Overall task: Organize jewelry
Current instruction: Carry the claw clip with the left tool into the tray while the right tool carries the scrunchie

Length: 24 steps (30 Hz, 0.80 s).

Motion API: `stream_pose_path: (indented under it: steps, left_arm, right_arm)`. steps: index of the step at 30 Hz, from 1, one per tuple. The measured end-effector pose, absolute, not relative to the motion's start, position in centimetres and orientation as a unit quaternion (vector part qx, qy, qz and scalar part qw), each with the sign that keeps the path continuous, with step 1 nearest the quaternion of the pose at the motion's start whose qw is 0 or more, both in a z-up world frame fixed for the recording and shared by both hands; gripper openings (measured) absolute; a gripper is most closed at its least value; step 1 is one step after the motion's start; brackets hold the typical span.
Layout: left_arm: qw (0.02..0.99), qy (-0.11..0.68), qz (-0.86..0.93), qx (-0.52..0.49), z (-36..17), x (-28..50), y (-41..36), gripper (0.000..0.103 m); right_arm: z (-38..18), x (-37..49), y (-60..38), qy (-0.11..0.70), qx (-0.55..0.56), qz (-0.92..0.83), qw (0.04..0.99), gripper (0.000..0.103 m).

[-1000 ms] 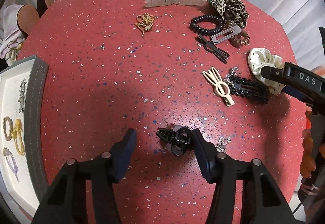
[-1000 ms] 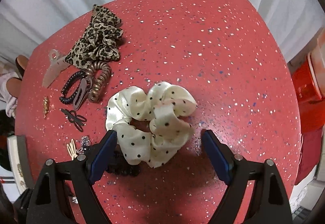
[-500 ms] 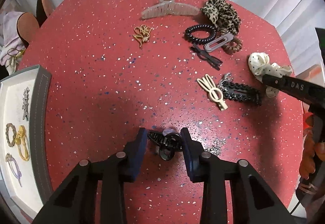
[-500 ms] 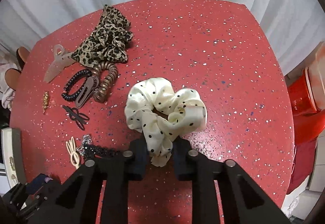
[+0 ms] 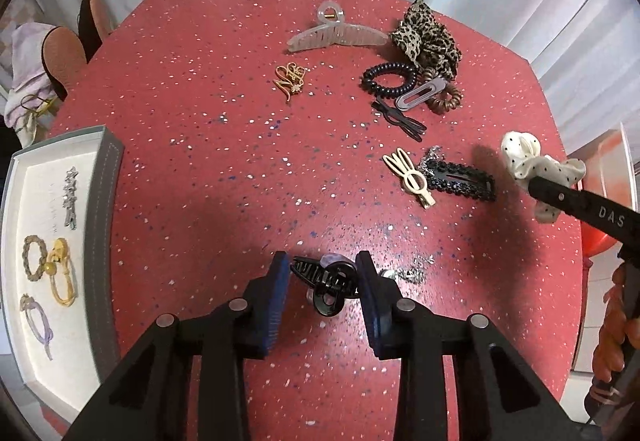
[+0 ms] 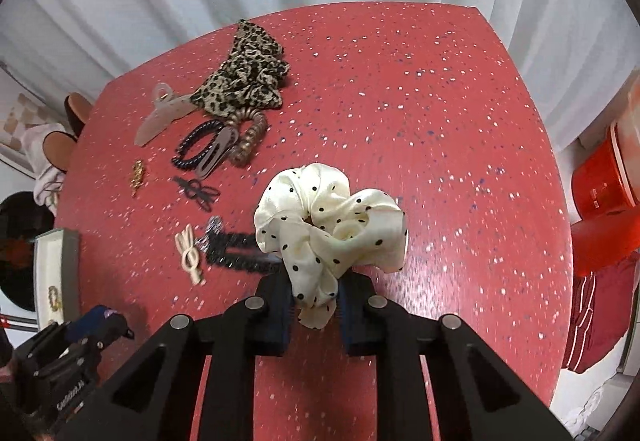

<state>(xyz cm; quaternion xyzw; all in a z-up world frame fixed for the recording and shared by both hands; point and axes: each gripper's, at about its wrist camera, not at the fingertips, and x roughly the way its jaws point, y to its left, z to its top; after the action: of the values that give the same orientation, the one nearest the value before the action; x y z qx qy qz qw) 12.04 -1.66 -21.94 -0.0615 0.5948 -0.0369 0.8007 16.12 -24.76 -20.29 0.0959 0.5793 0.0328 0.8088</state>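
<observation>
My left gripper (image 5: 323, 289) is shut on a black claw clip (image 5: 326, 281), held just above the red speckled table (image 5: 224, 169). In the right wrist view my right gripper (image 6: 314, 305) is shut on a cream polka-dot scrunchie (image 6: 328, 217), which bunches up above the pads. The left wrist view shows that scrunchie (image 5: 524, 157) at the far right, off the table. A grey-rimmed white tray (image 5: 102, 201) at the left holds several hair ties and a silver piece.
At the far side lie a translucent claw clip (image 5: 336, 35), a leopard scrunchie (image 5: 428, 37), a black coil tie (image 5: 388, 81) and a gold brooch (image 5: 290, 79). A cream clip (image 5: 410, 175) and a black beaded clip (image 5: 460, 181) lie mid-right. A red container (image 6: 600, 181) stands beyond the right edge.
Both grippers stood open a second ago. The left has closed on the black claw clip, the right on the polka-dot scrunchie, and both have risen off the table with them.
</observation>
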Motion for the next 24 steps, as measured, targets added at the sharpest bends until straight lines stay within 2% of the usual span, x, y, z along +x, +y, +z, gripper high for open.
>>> stream_pose_path:
  steps: [24]
  left_arm:
    - [0.817, 0.570, -0.007, -0.087, -17.5, 7.0, 5.0, 0.036]
  right_arm:
    - [-16.3, 11.5, -16.9, 0.580, 0.072, 0.088, 0.807, 0.019]
